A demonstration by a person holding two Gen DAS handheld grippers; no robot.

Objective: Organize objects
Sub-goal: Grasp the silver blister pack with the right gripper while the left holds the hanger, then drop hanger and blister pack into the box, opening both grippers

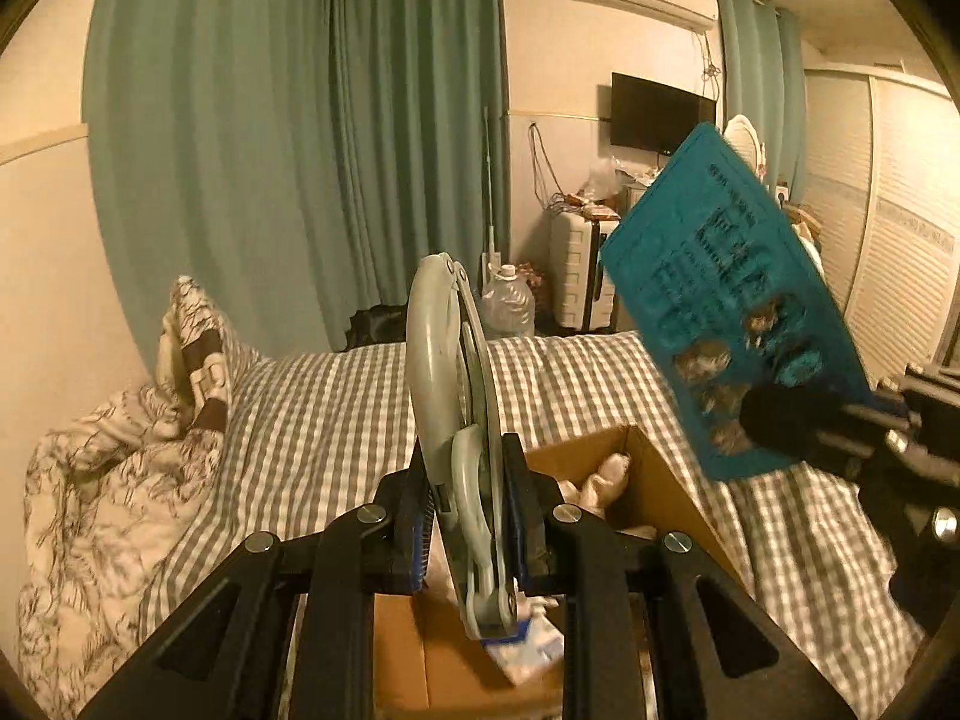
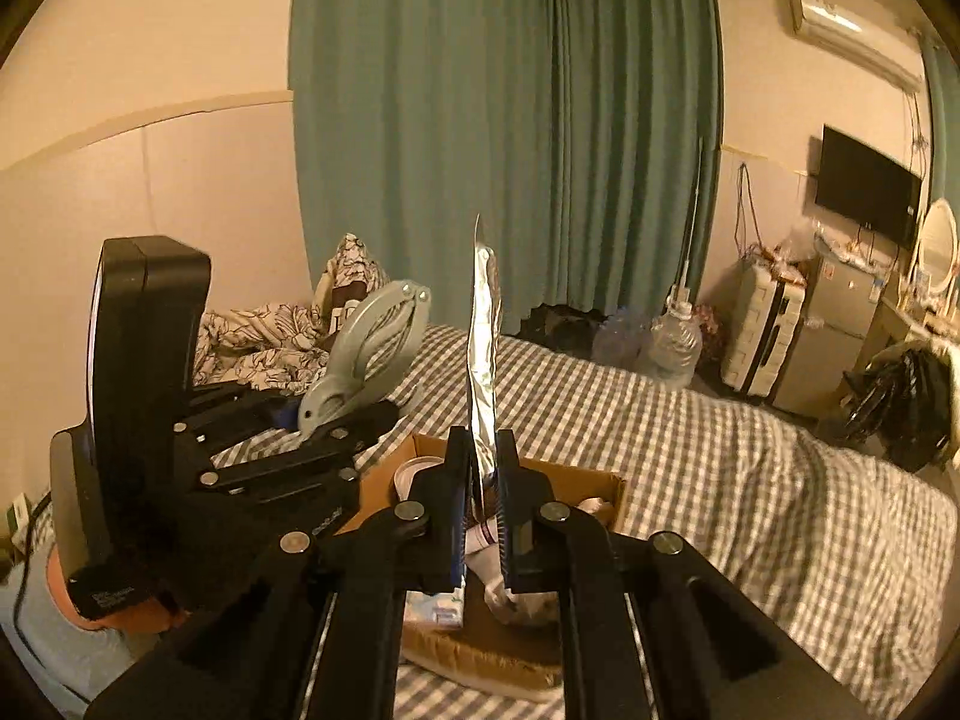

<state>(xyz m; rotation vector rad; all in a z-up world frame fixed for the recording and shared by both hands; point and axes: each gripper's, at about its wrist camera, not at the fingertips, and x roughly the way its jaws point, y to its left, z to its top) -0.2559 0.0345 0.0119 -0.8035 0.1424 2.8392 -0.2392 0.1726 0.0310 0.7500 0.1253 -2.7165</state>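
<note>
Two items hang above the cardboard box (image 1: 654, 480) on the bed (image 1: 336, 408). Left wrist view: the left hand-held gripper (image 1: 468, 516) is clamped on grey scissors (image 1: 447, 396), upright over the box, probably for dropping in.

Right wrist view: the right hand-held gripper (image 2: 483, 480) pinches a teal foil packet (image 2: 483, 348) edge-on, directly above the box (image 2: 606, 480), likely headed there too.

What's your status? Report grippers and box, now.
Left gripper shut on grey tool. Right gripper shut on blue packet. Cardboard box open below, partly filled. Nothing blocking.
</note>
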